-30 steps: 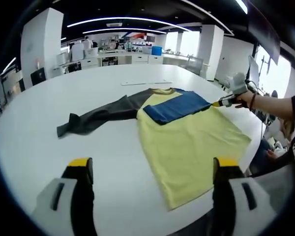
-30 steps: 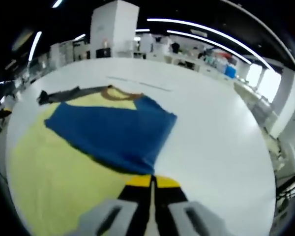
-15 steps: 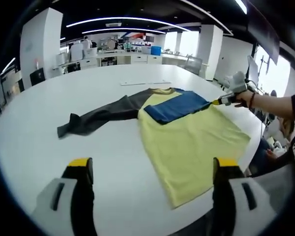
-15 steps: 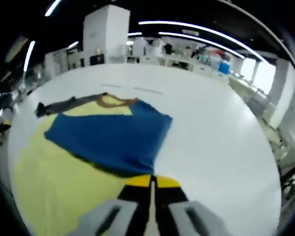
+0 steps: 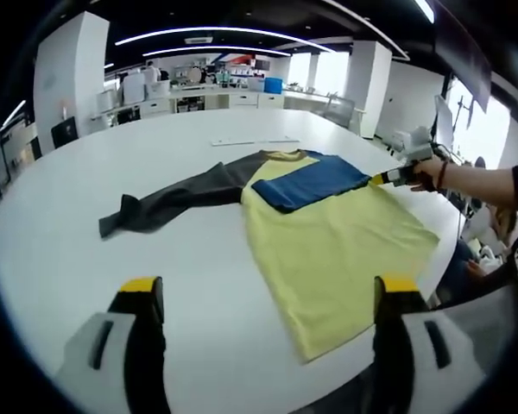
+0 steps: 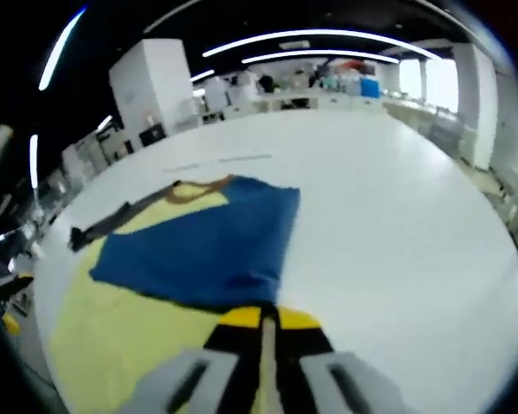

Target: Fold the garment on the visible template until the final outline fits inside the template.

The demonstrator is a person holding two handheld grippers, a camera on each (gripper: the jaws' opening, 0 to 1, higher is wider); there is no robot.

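Finds the left gripper (image 5: 269, 291) gaping wide, nothing between its jaws, poised over the near edge of the white table (image 5: 60, 250). Catches the right gripper (image 6: 263, 317) with jaws pressed flat together and no gap, tips at the near edge of the blue sleeve (image 6: 198, 250); cannot tell whether a pinch of cloth is caught there. Shows that same gripper in the left gripper view, carried by a hand (image 5: 429, 172) at the table's right side, its nose touching the sleeve's corner.

Beyond the jaws, takes in the garment (image 5: 328, 250): a yellow body spread flat across the middle of the table, blue sleeve folded over the chest, grey sleeve (image 5: 173, 203) flung out straight to the left, collar (image 5: 285, 157) pointing away, bottom hem lying near the table's edge. Notes a faint line (image 5: 255, 142) on the tabletop just past the collar; too thin to call the template with any certainty.

Looks, by the way it lies, like soft, light, limp knit, likely to sag between grips and slide easily over the smooth top. Suggests pinching at thin edges rather than mid-panel: the cuff of the grey sleeve for the next fold inward, then the hem corners. Calls for low, slow carries so that the blue fold already laid is not dragged askew.
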